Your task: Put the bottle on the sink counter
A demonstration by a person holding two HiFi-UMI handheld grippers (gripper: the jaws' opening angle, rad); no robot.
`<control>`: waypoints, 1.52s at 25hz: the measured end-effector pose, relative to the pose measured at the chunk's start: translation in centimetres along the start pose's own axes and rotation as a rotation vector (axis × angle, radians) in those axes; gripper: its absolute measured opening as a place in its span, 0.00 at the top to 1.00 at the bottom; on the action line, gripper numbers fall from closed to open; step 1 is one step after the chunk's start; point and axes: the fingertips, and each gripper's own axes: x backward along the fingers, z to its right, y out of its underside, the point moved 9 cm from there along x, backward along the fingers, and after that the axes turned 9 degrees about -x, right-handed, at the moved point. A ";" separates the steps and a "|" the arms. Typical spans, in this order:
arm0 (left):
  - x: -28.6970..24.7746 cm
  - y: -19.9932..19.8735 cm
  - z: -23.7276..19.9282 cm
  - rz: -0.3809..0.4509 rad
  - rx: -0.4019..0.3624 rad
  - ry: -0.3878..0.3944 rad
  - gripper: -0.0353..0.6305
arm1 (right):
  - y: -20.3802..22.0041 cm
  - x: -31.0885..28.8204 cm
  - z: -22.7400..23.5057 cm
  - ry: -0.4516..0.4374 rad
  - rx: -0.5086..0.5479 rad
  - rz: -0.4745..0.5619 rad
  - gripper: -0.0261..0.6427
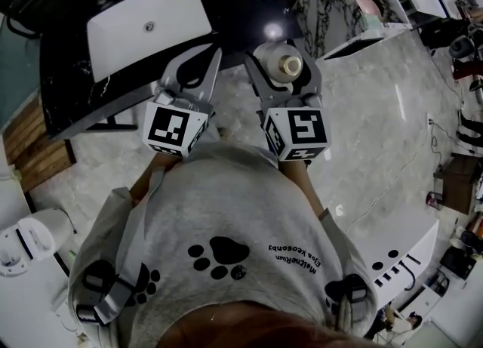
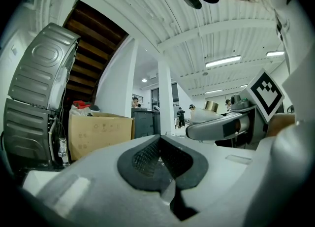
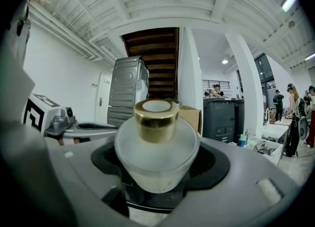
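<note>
Over marble floor [image 1: 377, 127], right gripper [image 1: 285, 75] jaws pinch the bottle [image 3: 156, 147]; left gripper [image 2: 160, 158] jaws pressed together.

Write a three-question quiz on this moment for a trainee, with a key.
1. Multiple choice: what does the right tool grip? A) a frosted white bottle with a gold cap; B) a steel spoon; C) nothing.
2. True or false: the left tool holds a second bottle.
3. Short answer: does the bottle stand on the black sink counter beside the white rectangular basin yet?
Key: 1. A. 2. False: its jaws are shut together, with nothing between them. 3. No: it sits in the right tool, off the counter.
</note>
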 end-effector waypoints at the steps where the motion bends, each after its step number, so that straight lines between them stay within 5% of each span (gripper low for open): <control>1: 0.0 0.1 0.0 -0.002 0.000 -0.003 0.95 | 0.1 0.0 0.1 -0.001 0.000 -0.001 0.46; 15: -2.8 0.9 -1.3 -0.021 0.021 -0.005 0.95 | 0.0 -2.5 1.7 -0.007 -0.006 -0.021 0.46; 38: -15.6 3.7 -11.8 -0.022 -0.016 0.070 0.95 | -1.5 -17.4 7.0 0.042 0.008 -0.049 0.46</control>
